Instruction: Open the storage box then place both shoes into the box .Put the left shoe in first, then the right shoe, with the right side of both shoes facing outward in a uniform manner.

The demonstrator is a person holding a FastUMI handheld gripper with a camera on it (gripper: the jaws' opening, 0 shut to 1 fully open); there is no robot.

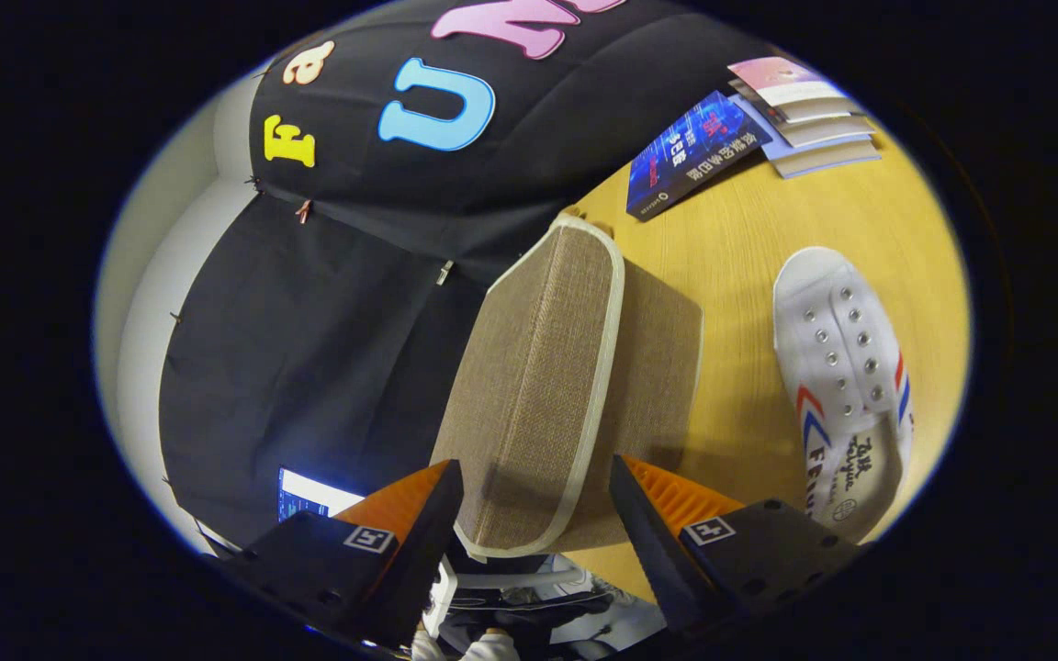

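The gripper [536, 514] had its fingers spread apart around the near corner of the storage box [547, 386], gripping nothing, and the box looked closed. Beyond it, a white shoe [846, 386] lay on the table [740, 248], so both placements apparently remained.

One fabric storage box [566, 386] with pale trim, one white canvas shoe [846, 386], one dark blue book [694, 151] lying flat, one stack of roughly four books [804, 115], and one lit screen [309, 496].

The one gripper [536, 514] has two fingers spread apart around the box's near end.
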